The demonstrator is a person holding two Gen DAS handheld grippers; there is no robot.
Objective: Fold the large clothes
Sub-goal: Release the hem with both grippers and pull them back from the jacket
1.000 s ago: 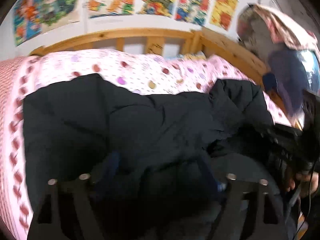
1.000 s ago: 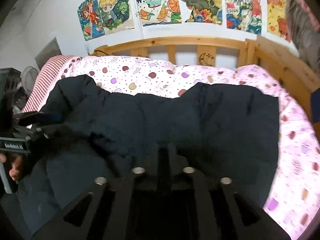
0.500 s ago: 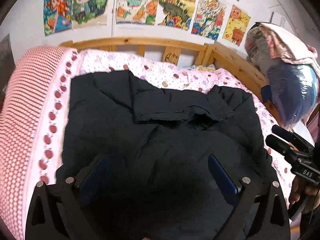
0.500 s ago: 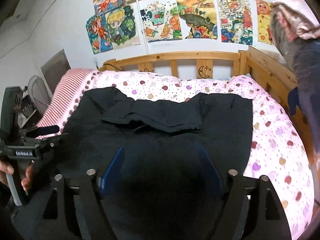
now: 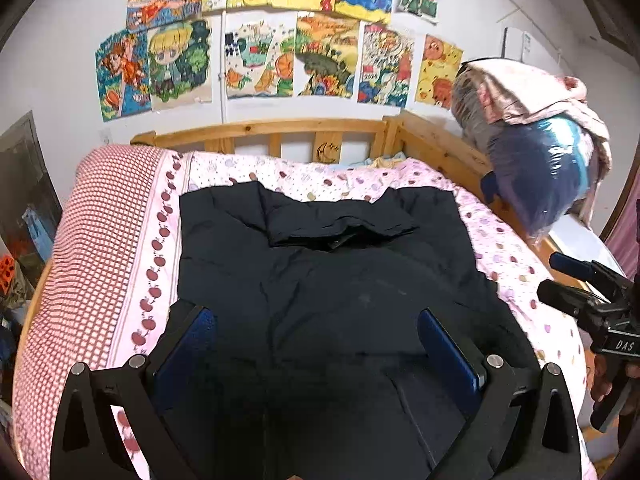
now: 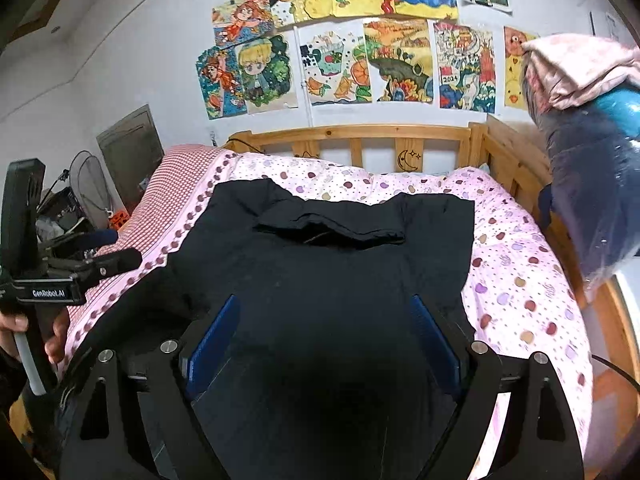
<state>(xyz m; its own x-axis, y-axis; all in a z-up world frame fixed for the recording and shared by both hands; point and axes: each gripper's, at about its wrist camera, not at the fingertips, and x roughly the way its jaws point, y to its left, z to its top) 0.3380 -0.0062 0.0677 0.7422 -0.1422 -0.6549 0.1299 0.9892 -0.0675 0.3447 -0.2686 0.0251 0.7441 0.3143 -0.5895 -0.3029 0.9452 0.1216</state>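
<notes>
A large black padded coat (image 5: 328,288) lies spread flat on the pink dotted bedcover (image 5: 504,240), its collar (image 5: 340,226) folded over at the far end. My left gripper (image 5: 320,346) hovers above the coat's near part, open, with nothing between its blue pads (image 5: 188,344). In the right wrist view the same coat (image 6: 340,272) fills the middle, and my right gripper (image 6: 325,340) is open over its near end, holding nothing. Each gripper shows in the other's view: the right gripper (image 5: 580,300) at the bed's right side, the left gripper (image 6: 84,268) at its left, both held by a hand.
A wooden headboard (image 5: 296,132) and side rail (image 5: 440,152) bound the bed. A bagged bundle of bedding (image 5: 536,152) sits on the right rail. A red checked blanket (image 5: 88,248) covers the left edge. A fan and clutter (image 6: 80,200) stand left of the bed.
Both grippers have pulled up and back from the coat. The right gripper went from shut to open, the left opened wider. The coat, bunched a second ago, now lies flat.
</notes>
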